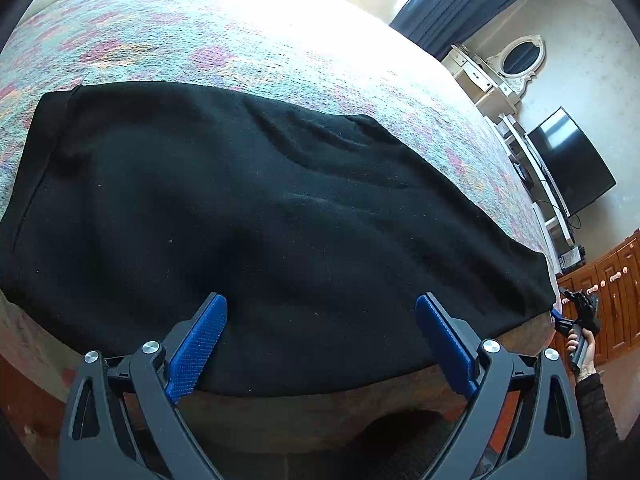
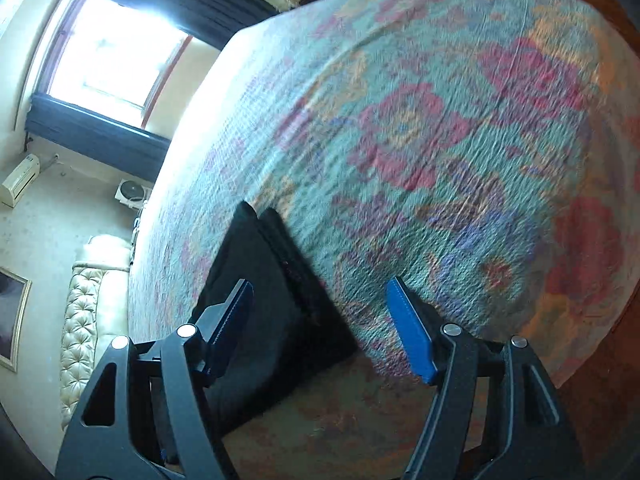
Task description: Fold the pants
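Black pants point(image 1: 260, 220) lie flat along the near edge of a bed with a flowered cover point(image 1: 280, 48). My left gripper point(image 1: 322, 306) is open, its blue pads just above the pants' near edge, holding nothing. The right gripper shows at the far right of the left wrist view point(image 1: 576, 312), in a hand, by the pants' right end. In the right wrist view my right gripper point(image 2: 320, 292) is open and empty over the end of the pants point(image 2: 272, 300), which run away toward the left. That view is blurred.
The bed cover point(image 2: 440, 140) fills most of the right wrist view. A window with dark curtains point(image 2: 112, 52), a white dresser with a mirror point(image 1: 516, 60), a black TV point(image 1: 568, 160) and a wooden cabinet point(image 1: 612, 292) stand around the bed.
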